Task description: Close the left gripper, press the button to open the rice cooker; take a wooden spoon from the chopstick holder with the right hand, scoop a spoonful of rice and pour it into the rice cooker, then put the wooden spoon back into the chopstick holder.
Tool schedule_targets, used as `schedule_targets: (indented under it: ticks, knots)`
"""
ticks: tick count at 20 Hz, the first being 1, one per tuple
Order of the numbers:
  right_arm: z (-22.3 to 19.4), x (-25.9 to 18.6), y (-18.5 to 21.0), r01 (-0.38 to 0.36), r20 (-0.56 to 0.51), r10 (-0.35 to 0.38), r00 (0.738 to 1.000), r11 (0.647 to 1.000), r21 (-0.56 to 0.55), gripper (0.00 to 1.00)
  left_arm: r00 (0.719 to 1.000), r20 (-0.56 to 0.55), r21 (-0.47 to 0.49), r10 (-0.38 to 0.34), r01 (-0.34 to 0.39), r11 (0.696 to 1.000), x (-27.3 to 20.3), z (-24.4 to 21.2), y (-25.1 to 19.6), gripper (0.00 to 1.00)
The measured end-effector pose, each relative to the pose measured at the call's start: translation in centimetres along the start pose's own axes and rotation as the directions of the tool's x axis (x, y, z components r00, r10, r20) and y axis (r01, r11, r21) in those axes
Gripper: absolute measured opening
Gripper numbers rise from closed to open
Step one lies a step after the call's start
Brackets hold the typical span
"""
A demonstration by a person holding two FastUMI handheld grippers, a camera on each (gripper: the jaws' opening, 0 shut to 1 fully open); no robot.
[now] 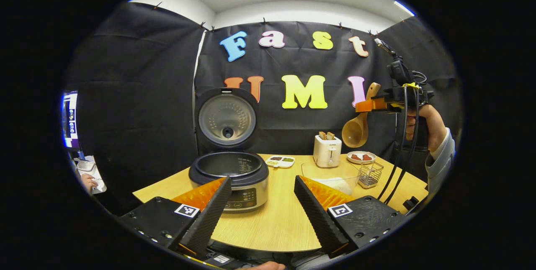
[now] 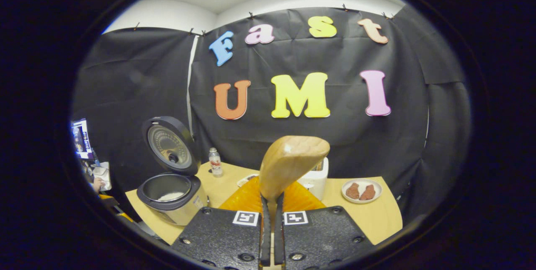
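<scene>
At the left of the counter [image 1: 276, 224] the rice cooker [image 1: 229, 178] stands with its lid [image 1: 226, 119] swung up, so the pot is ready to take rice; some white already lies in it in the right gripper view. The left tool [image 1: 261, 207] hangs back with its fingers apart, clear of the path. Further right, beside the wire chopstick holder [image 1: 370, 174], the right tool [image 2: 271, 219] is clamped on the wooden spoon [image 2: 289, 163], raised high above the counter, probably carrying it between bin and cooker.

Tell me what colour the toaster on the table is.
White or cream; the toaster shows best in the left gripper view, with toast sticking out on top.
</scene>
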State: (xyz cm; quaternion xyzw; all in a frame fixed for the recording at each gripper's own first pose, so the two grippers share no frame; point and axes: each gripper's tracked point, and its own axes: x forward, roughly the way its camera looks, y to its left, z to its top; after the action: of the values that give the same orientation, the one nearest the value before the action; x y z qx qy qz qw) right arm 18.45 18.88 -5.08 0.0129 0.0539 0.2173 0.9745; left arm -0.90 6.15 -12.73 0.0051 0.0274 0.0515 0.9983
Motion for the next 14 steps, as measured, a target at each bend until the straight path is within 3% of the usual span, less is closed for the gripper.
schedule_targets:
  ticks: [6, 14]
  knots:
    - [-2.2, 0.4, -7.3, 0.106, -0.014, -0.105, 0.994, 0.993, 0.044, 0.09, 0.998, -0.007, 0.014, -0.060, 0.060, 0.998, 2.0, -0.3, -3.3, 0.96]
    - [-9.9, 3.2, -14.6, 0.208, -0.132, -0.199, 0.971, 0.976, 0.062, 0.11, 0.995, -0.038, 0.033, -0.096, 0.098, 0.995, 4.3, -1.4, -5.7, 0.96]
